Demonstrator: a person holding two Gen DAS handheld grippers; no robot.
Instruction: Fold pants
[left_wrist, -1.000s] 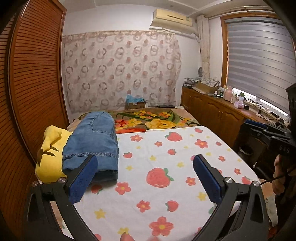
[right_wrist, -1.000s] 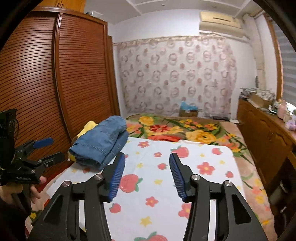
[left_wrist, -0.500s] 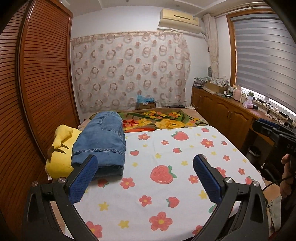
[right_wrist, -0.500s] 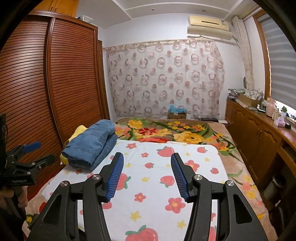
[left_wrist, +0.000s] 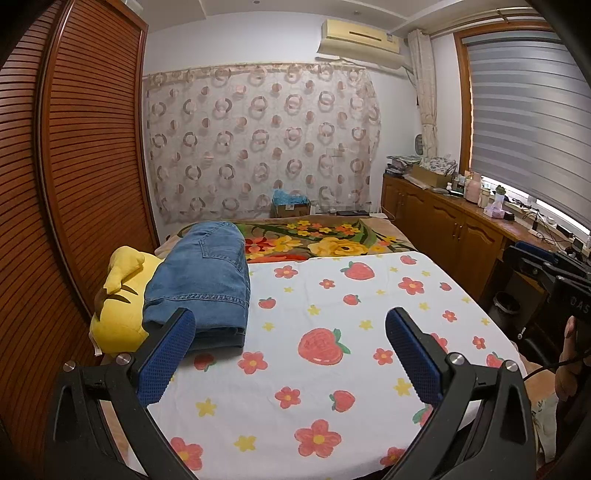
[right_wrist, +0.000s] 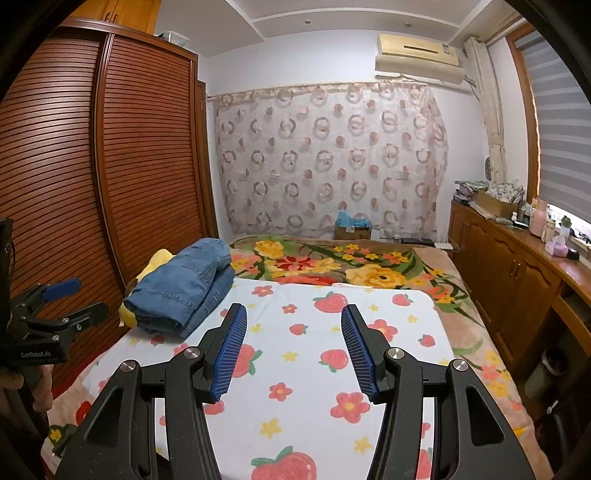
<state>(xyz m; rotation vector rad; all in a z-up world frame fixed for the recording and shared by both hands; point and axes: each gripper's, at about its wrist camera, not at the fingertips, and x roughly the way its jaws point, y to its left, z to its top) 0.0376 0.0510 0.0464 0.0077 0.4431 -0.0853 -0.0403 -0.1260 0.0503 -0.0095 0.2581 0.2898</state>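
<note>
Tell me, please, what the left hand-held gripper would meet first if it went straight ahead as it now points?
Probably the strawberry-print sheet: the left hand-held gripper stands open, tilted slightly down over bare sheet. The folded jeans lie just left of that line, though depth is unclear.

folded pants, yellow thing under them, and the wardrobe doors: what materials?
Folded pants: blue denim, matte; visible twill, stitched hems, pocket seam.
Yellow thing: likely plush fabric, soft and rounded with dark markings; probably a stuffed toy.
Wardrobe doors: reddish-brown wood or wood veneer, semi-gloss, horizontally slatted.
</note>
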